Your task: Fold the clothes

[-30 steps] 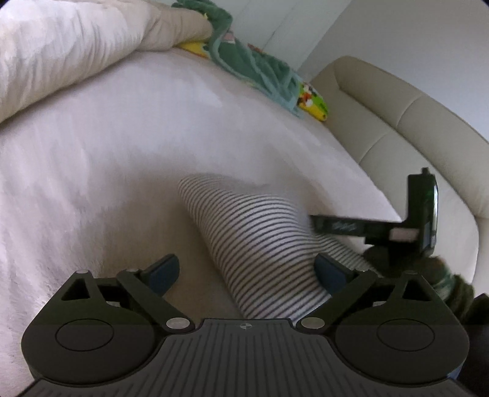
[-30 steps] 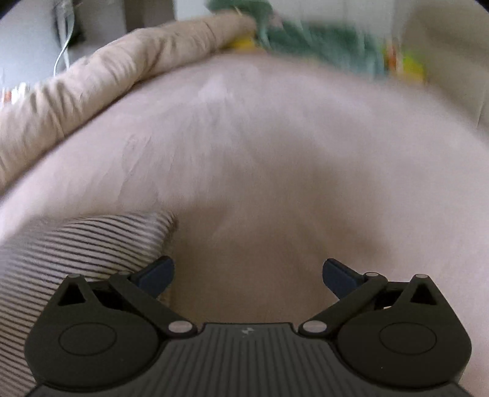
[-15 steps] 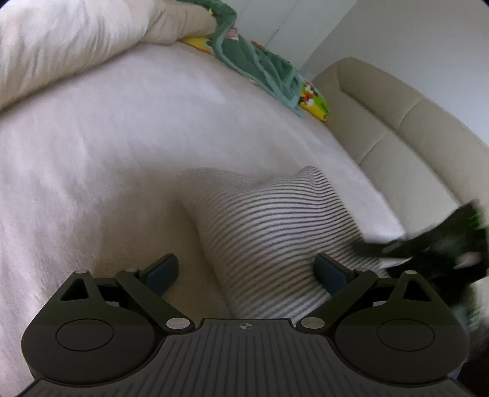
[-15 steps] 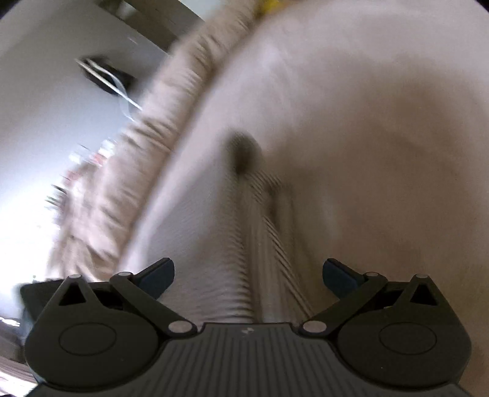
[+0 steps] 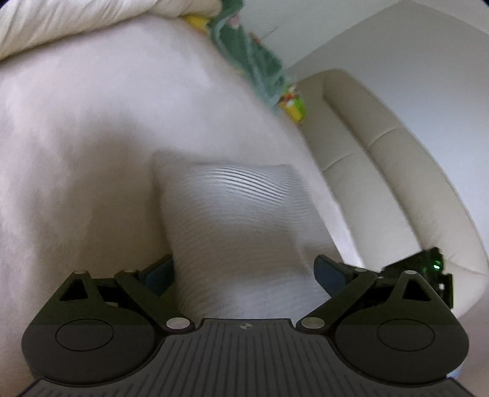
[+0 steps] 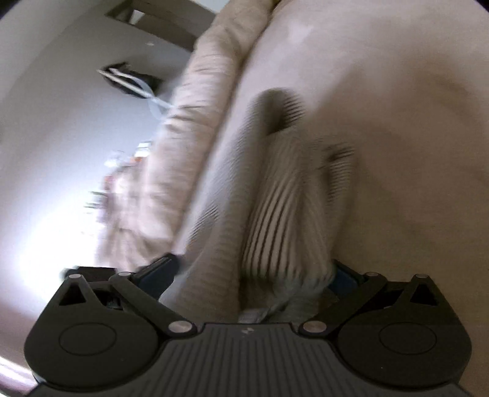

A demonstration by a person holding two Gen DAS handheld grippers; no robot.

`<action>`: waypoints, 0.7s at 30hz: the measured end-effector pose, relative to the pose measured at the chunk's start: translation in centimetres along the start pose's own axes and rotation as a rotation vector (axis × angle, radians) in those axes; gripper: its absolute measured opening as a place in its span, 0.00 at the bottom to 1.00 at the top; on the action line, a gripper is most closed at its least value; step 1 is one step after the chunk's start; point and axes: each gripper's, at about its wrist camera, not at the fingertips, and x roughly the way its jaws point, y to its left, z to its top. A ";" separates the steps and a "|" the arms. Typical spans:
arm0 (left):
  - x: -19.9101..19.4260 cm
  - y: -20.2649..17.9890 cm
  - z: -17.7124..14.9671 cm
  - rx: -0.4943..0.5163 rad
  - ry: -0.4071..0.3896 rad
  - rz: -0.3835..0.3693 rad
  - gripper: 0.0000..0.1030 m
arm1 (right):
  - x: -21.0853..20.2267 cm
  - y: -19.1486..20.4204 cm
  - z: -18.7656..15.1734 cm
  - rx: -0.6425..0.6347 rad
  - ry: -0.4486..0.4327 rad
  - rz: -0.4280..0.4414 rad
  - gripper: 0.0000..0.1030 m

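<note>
A folded white garment with thin dark stripes (image 5: 235, 220) lies on the pale bed cover (image 5: 76, 152). My left gripper (image 5: 243, 271) is open, its near end of the garment lying between the two blue fingertips. The other gripper's dark body (image 5: 428, 268) shows at the right edge of the left wrist view. In the right wrist view the same striped garment (image 6: 284, 207) runs away from my right gripper (image 6: 253, 274), which is open with the cloth between its fingertips. Both views are blurred by motion.
A bunched cream duvet (image 5: 91, 27) lies along the far side of the bed; it also shows in the right wrist view (image 6: 189, 122). A green and yellow blanket (image 5: 253, 61) lies at the far corner. A cream padded headboard or sofa (image 5: 397, 171) curves along the right.
The right gripper has swung from the bare cover round to the garment's end, which now lies between its fingertips. The left gripper has moved in, so the garment fills the gap between its fingers.
</note>
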 end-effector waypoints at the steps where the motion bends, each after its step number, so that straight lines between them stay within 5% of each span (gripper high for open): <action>1: 0.5 0.3 -0.2 0.009 0.012 0.014 0.95 | -0.2 0.0 -0.3 -0.023 -0.009 -0.019 1.00; 5: 1.1 -0.1 -0.9 0.102 0.004 0.036 0.95 | -0.6 0.0 -1.2 -0.073 -0.035 -0.067 1.00; 15: 1.5 0.2 -1.2 0.122 -0.004 0.029 0.96 | 0.0 1.5 -1.6 -0.090 -0.117 -0.077 1.00; 19: 1.6 0.4 -1.1 0.112 -0.007 0.006 0.96 | -3.2 3.2 -2.8 -0.129 -0.342 -0.145 0.98; 21: 1.3 0.7 -1.0 0.110 -0.006 -0.006 0.96 | -3.7 4.5 -3.9 -0.194 -0.393 -0.147 0.83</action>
